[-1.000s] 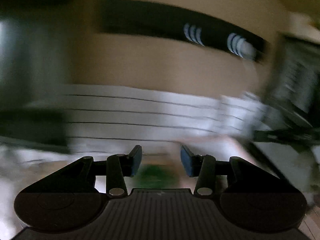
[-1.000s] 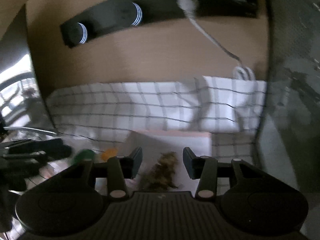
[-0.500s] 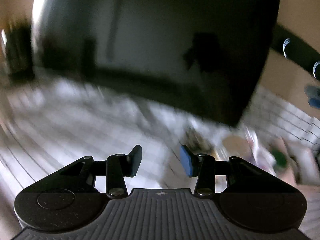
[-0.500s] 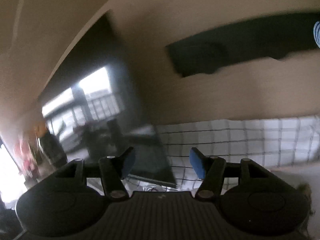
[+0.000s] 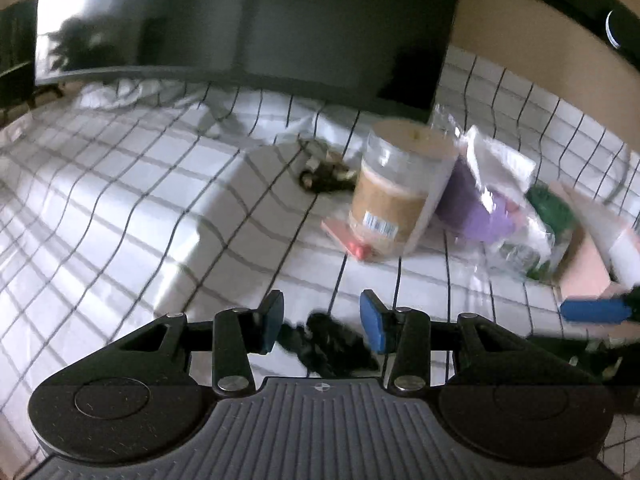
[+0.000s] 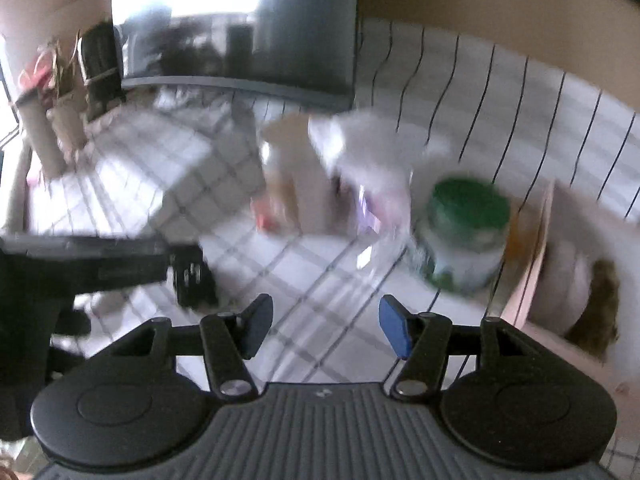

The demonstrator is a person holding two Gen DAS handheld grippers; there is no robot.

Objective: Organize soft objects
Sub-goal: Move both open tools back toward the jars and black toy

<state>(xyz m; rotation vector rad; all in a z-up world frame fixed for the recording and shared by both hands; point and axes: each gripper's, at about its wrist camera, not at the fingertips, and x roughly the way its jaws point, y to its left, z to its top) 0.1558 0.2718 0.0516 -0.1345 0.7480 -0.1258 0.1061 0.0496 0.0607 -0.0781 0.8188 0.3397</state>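
My left gripper [image 5: 321, 322] is open, its blue-padded fingers on either side of a black fluffy soft object [image 5: 326, 346] that lies on the checked white cloth [image 5: 120, 200]. A second dark fluffy object [image 5: 322, 170] lies farther back beside a clear jar with tan contents [image 5: 394, 192]. A purple soft item in a plastic bag [image 5: 478, 204] lies right of the jar. My right gripper [image 6: 326, 328] is open and empty above the cloth; its blue pad also shows at the right edge of the left wrist view [image 5: 592, 310]. A brown fluffy object [image 6: 600, 304] lies in a cardboard box [image 6: 524, 276].
A large dark monitor [image 5: 280, 20] stands at the back of the cloth. A green-lidded jar [image 6: 464, 232] stands next to the box. A flat pink item [image 5: 348, 238] lies under the tan jar. The left gripper's body [image 6: 80, 268] crosses the right wrist view.
Both grippers have swung down from facing the wall and monitor to facing the cloth. The left gripper now sits around the black fluffy object. Both stay open.
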